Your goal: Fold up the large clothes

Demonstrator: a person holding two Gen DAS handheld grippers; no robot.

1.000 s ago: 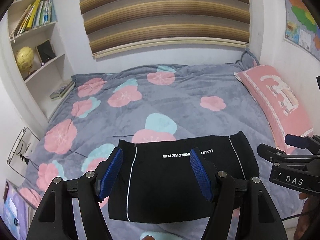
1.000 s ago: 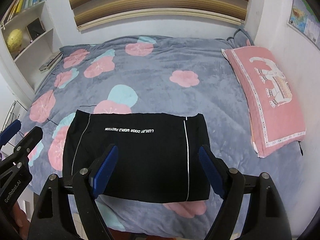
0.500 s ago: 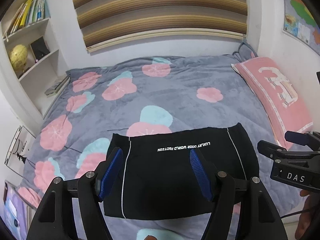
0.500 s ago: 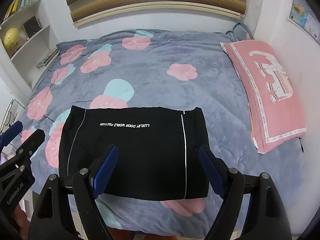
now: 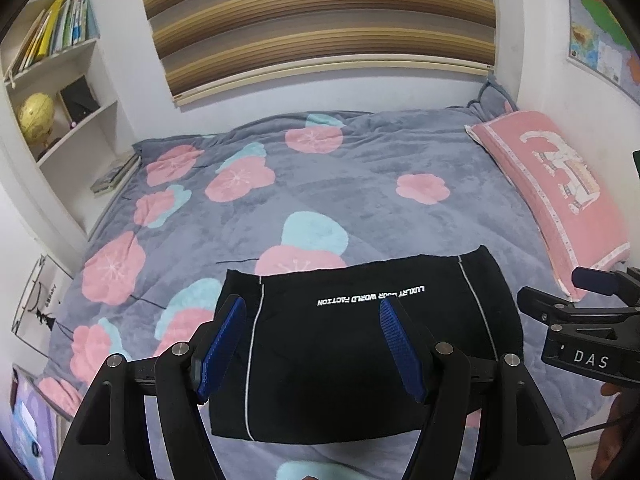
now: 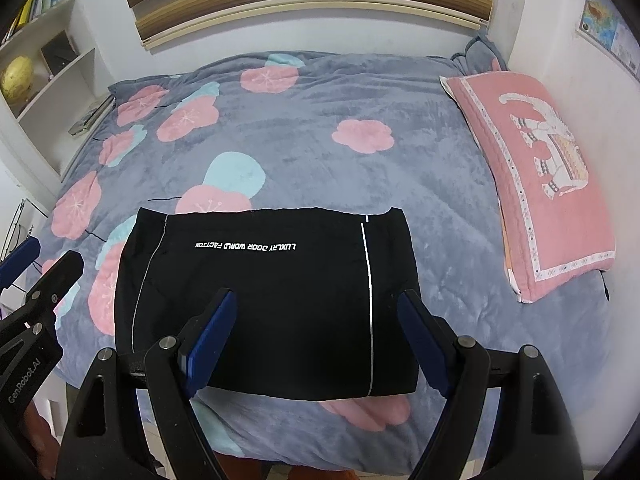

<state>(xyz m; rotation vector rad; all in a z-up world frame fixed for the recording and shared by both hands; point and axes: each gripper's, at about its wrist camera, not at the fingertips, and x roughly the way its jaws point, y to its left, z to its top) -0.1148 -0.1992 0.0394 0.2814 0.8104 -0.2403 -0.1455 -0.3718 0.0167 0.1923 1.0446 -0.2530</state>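
Note:
A black garment (image 5: 360, 344) lies folded into a flat rectangle near the front edge of the bed; it has white side stripes and white lettering. It also shows in the right wrist view (image 6: 272, 296). My left gripper (image 5: 312, 344) is open and empty, held above and short of the garment. My right gripper (image 6: 316, 336) is open and empty too, above the garment's near edge. Each gripper shows at the side of the other's view: the right gripper (image 5: 580, 320) and the left gripper (image 6: 32, 280).
The bed has a grey blanket with pink and blue flowers (image 6: 360, 120). A pink pillow (image 6: 540, 172) lies along the right wall. White shelves with books and a yellow globe (image 5: 36, 118) stand at left. A striped blind (image 5: 320, 20) hangs behind.
Both grippers have drawn back and up from the garment, so it looks smaller and farther. The garment lies still.

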